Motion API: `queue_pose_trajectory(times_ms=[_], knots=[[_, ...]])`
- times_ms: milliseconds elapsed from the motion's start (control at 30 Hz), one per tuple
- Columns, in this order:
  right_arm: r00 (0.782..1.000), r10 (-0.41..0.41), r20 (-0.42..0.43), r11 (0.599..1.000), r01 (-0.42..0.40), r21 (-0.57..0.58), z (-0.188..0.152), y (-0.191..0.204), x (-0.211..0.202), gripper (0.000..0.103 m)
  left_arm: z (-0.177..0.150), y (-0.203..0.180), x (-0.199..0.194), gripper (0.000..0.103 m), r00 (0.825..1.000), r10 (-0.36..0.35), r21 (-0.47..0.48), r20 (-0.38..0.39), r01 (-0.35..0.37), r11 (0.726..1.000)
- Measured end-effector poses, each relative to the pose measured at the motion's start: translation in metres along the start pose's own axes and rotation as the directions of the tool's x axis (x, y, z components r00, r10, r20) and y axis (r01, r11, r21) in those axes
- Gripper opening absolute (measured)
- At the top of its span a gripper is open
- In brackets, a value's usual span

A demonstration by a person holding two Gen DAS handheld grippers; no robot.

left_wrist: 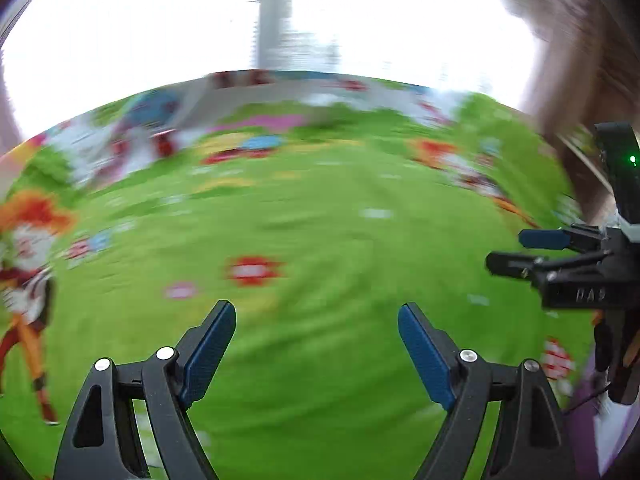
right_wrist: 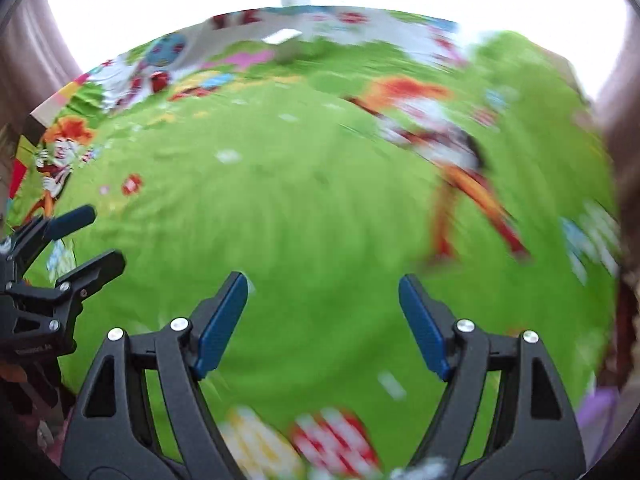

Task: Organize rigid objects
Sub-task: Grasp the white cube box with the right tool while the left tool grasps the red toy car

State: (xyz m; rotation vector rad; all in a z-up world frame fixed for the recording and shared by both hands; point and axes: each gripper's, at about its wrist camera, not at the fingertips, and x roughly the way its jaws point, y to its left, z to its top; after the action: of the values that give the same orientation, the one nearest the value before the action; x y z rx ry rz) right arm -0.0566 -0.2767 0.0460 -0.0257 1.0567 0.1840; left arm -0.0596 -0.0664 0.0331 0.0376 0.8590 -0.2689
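A bright green cloth (left_wrist: 320, 240) printed with cartoon figures and small coloured patches covers a wide surface, under a glaring white window (left_wrist: 160, 40) with brown curtains (left_wrist: 580, 60) at the sides. Both views are heavily smeared by motion blur.

In the left wrist view, a cartoon figure (left_wrist: 28, 248) with orange hair sits at the far left edge of the cloth. The left gripper (left_wrist: 316, 344) points down over bare green fabric, its blue-padded jaws spread wide with nothing between them. At the right edge the right gripper (left_wrist: 532, 252) shows side-on, jaws also apart and empty.

In the right wrist view, the left gripper (right_wrist: 92, 236) appears at the left edge, and the right gripper (right_wrist: 322, 312) hangs over plain green cloth, jaws wide and empty. A blurred cartoon figure (right_wrist: 440, 132) lies to its upper right.

No rigid object to be organized can be made out in either view; the blur hides any small item.
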Motion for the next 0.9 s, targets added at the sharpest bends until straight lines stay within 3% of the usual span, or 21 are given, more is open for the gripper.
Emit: queue_pose_trajectory(times_ms=[67, 200, 300, 433, 533, 700, 733, 767, 833, 900], knots=[[1.000, 0.020, 0.002, 1.000, -0.020, 0.004, 0.036, 0.012, 0.033, 0.081, 0.002, 0.046, 0.004, 0.084, 0.997, 0.080, -0.092, -0.005, -0.081, 0.992], [0.998, 0.067, 0.018, 0.971, -0.069, 0.230, 0.111, 0.002, 0.086, 0.081, -0.002, 0.112, 0.008, 0.084, 0.989, 0.150, -0.231, -0.014, -0.149, 0.962], [0.996, 0.061, 0.068, 0.934, -0.081, 0.347, 0.159, -0.002, 0.110, 0.081, -0.011, 0.128, 0.020, 0.084, 0.976, 0.212, -0.257, -0.040, -0.215, 0.942], [0.998, 0.006, 0.069, 0.915, -0.033, 0.402, 0.207, 0.002, 0.141, 0.081, -0.011, 0.124, 0.025, 0.091, 0.969, 0.241, -0.215, -0.055, -0.247, 0.945], [0.999, -0.049, 0.017, 0.886, 0.036, 0.462, 0.223, 0.000, 0.164, 0.081, -0.008, 0.123, 0.030, 0.103, 0.961, 0.263, -0.220, -0.084, -0.275, 0.936], [0.993, -0.114, 0.008, 0.882, 0.098, 0.460, 0.236, 0.000, 0.177, 0.081, -0.008, 0.125, 0.030, 0.103, 0.962, 0.259, -0.227, -0.084, -0.272, 0.935], [0.991, -0.136, -0.004, 0.891, 0.124, 0.436, 0.236, 0.002, 0.178, 0.077, -0.008, 0.125, 0.030, 0.103, 0.962, 0.260, -0.227, -0.084, -0.272, 0.935], [0.986, -0.168, -0.009, 0.902, 0.157, 0.402, 0.235, 0.007, 0.178, 0.054, -0.008, 0.125, 0.030, 0.103, 0.962, 0.261, -0.226, -0.084, -0.273, 0.935], [0.989, -0.151, 0.010, 0.935, 0.139, 0.325, 0.230, 0.015, 0.177, 0.047, -0.008, 0.125, 0.030, 0.103, 0.962, 0.261, -0.227, -0.084, -0.273, 0.935], [0.996, -0.062, 0.067, 0.973, 0.046, 0.225, 0.217, 0.026, 0.166, 0.046, -0.008, 0.126, 0.030, 0.103, 0.962, 0.260, -0.227, -0.084, -0.272, 0.935]])
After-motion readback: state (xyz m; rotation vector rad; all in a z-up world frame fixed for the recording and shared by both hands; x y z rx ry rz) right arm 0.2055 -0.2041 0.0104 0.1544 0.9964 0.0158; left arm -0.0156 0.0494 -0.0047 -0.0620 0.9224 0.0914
